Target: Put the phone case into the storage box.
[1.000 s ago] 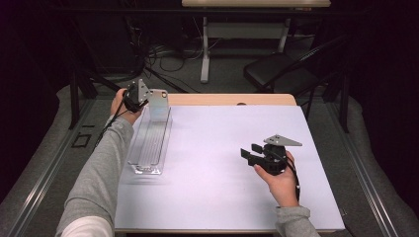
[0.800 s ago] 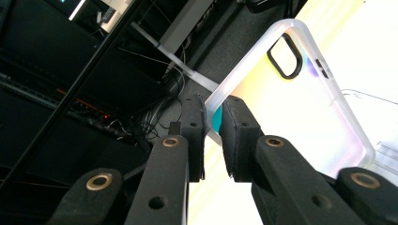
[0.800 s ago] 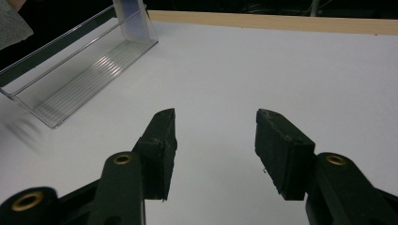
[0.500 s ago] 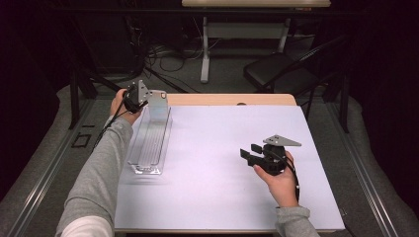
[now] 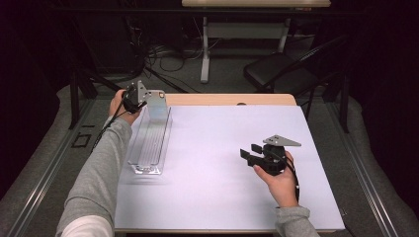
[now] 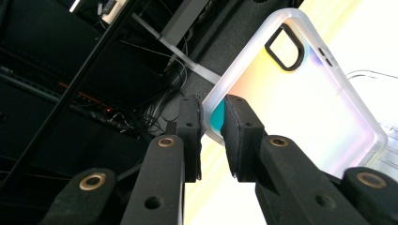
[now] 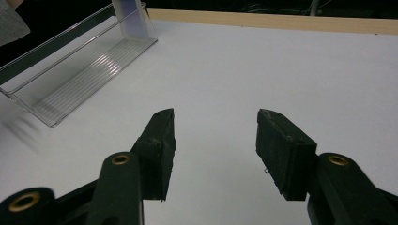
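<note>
We hold the phone case (image 6: 300, 98) by its edge in the left gripper (image 6: 213, 136), upright at the far end of the clear tray (image 5: 148, 143), probably so it stands in there. Its jaws have just been easing apart, the edge between the 2 pads. Our right gripper (image 7: 216, 140) rests open and empty on the table (image 5: 212, 148).

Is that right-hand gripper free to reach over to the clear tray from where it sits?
Probably yes. The right gripper stands open and holds nothing, and only bare white tabletop lies between it and the clear tray. The left gripper pinches a phone case at the tray's far end.
</note>
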Motion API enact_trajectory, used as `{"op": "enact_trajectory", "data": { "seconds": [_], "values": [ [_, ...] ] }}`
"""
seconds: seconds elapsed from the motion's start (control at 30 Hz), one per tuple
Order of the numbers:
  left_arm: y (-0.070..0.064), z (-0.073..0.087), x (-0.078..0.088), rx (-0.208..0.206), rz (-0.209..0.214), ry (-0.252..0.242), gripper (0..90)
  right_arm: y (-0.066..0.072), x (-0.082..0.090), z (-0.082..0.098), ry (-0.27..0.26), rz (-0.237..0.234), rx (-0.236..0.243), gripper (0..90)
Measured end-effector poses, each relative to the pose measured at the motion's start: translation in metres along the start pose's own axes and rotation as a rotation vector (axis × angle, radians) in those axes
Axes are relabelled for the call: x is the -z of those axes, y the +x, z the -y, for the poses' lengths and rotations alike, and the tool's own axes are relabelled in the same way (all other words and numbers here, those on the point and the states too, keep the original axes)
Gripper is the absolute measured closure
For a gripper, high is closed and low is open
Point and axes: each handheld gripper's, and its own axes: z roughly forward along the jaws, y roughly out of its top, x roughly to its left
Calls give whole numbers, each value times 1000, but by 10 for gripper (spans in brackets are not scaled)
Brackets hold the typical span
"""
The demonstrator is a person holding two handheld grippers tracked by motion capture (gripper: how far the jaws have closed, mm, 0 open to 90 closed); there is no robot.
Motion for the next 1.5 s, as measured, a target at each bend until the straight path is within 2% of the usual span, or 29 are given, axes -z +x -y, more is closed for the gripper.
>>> {"op": "enact_trajectory", "data": {
  "seconds": [0.2, 0.7, 1.1, 1.5],
  "values": [
    [0, 4, -1, 26, -5, -8, 761, 0, -1, 1, 5, 1, -2, 471],
    [0, 5, -1, 28, -19, -1, 701, 1, -2, 1, 6, -1, 4, 471],
    [1, 5, 0, 48, -31, 12, 576, 1, -2, 1, 3, -2, 3, 469],
    [2, 1, 7, 103, -26, 5, 481, 1, -2, 0, 1, 4, 10, 423]
  ]
}}
